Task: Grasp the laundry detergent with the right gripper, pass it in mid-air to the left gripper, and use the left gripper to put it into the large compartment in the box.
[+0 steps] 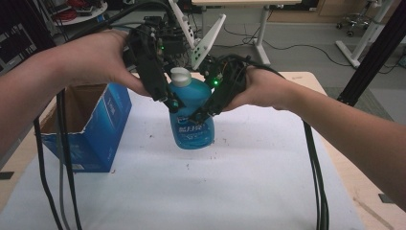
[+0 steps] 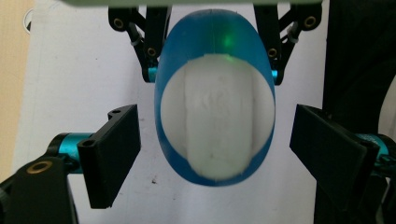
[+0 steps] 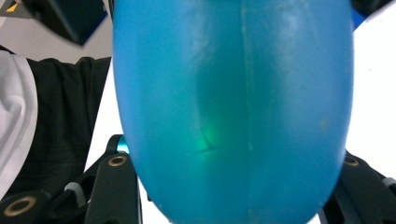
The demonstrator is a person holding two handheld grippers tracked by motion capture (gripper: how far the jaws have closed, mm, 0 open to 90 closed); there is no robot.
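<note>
Blue bottle (image 1: 191,122) is standing upright near the middle of the white table cover (image 1: 249,182), and both grippers are crowding it from above. Left gripper (image 2: 212,158) is looking down on the white cap (image 2: 217,116); its jaws are standing apart with a gap showing on each side of the bottle. Right gripper (image 3: 233,186) is sitting tight against the bottle body, jaws flanking it with no visible room. Open blue cardboard box (image 1: 91,129) is blocking the left side, near the bottle but apart from it. Black cables (image 1: 316,182) are trailing down both sides of the cover. Cover in front of the bottle and to its right is lying bare.
</note>
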